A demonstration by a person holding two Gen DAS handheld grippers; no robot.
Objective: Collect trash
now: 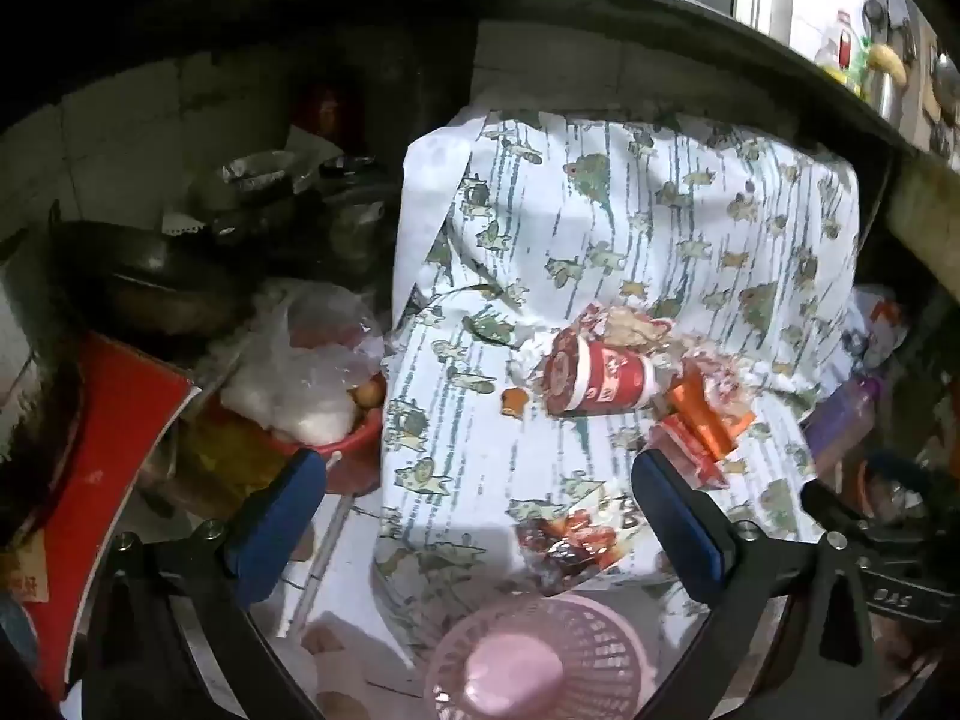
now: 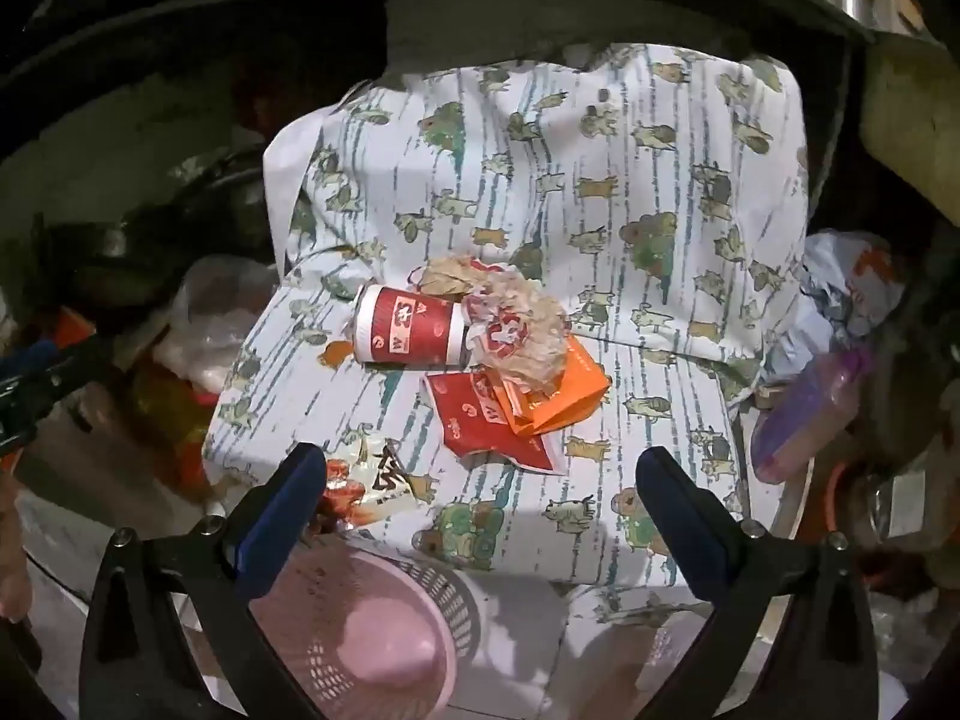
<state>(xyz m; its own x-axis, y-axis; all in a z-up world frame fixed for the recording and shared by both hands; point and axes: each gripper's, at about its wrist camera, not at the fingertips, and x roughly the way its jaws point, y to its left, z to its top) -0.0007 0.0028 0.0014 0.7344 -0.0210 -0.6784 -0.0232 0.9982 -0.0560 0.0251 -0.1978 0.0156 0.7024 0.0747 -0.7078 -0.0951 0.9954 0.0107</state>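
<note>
Surface: white cotton-like cloth (image 2: 660, 192) printed with green and tan animal figures and blue streaks, draped in soft folds over a boxy form.

Trash, clustered mid-cloth:
- Red-and-white paper cup (image 2: 408, 333), cylindrical, lying on its side.
- Crumpled translucent plastic wrapper (image 2: 522, 330) with red print, touching the cup's mouth.
- Flat red paper sachet (image 2: 480, 420), torn edge, just beside a glossy orange foil packet (image 2: 570, 402).
- Shiny white-and-red snack wrapper (image 2: 372, 480) at the cloth's near edge.

Receptacle: pink plastic lattice basket (image 2: 372, 648), round, below the cloth's front edge.

Left gripper (image 1: 474, 480): blue-padded black fingers spread wide, nothing between them, above the snack wrapper.

Right gripper (image 2: 480, 474): fingers likewise released, empty, near the sachet.
</note>
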